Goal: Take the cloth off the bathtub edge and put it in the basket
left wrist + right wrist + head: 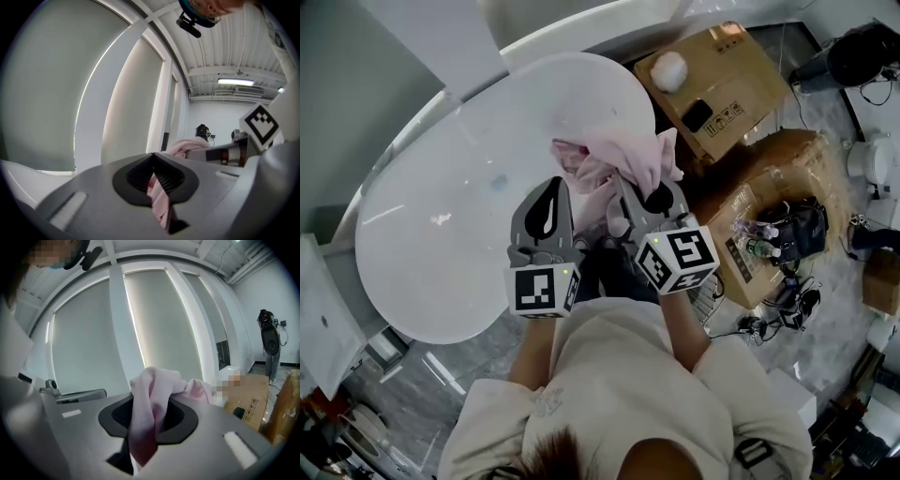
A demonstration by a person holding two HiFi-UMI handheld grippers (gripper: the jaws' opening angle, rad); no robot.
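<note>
Pink cloth [614, 159] bunched, long axis running between the grippers, above bathtub [441, 225]. Left gripper [546, 208] and right gripper [649, 199] both clamp it.

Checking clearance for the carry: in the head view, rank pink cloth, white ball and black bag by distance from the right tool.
1. pink cloth: clamped in the right tool.
2. white ball: beyond it, on the cardboard box.
3. black bag: farthest, off to the right.
</note>
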